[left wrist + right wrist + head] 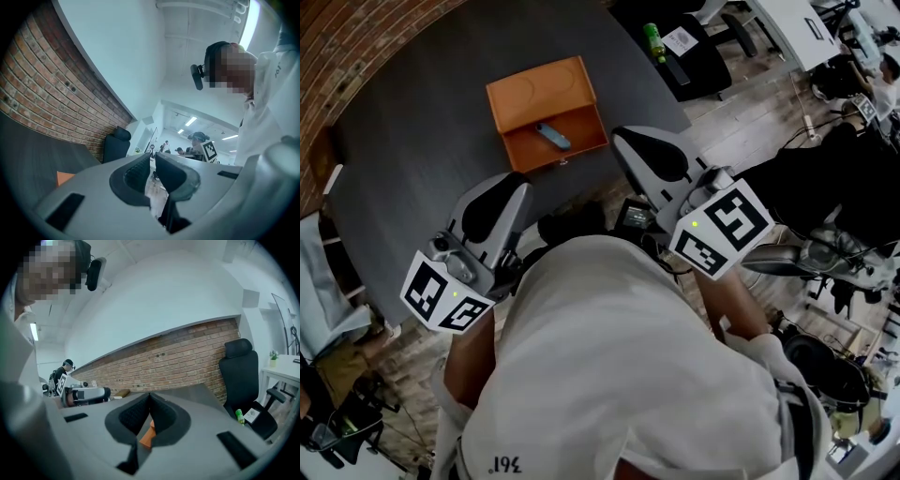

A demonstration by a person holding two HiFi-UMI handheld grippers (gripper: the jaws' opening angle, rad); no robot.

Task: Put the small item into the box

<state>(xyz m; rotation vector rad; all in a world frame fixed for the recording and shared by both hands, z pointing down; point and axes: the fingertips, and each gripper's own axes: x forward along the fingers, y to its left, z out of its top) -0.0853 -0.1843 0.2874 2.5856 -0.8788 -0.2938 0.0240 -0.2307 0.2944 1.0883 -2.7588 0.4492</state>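
Note:
An open orange box (581, 141) lies on the dark grey table (422, 141), its lid (534, 89) folded back. A small light-blue item (552, 137) rests inside the box's tray. My left gripper (512, 180) is held near the table's front edge, left of and below the box, shut and empty. My right gripper (622, 138) sits just right of the box, also shut with nothing in it. The left gripper (152, 158) points level past an orange corner of the box (64, 177). Below the right gripper (150, 398), a piece of the box (147, 437) shows.
A black office chair (698, 56) with a green bottle (654, 41) and a paper on it stands beyond the table's right edge. A brick wall (187, 357) runs behind the table. Other people work at desks in the background (197, 140).

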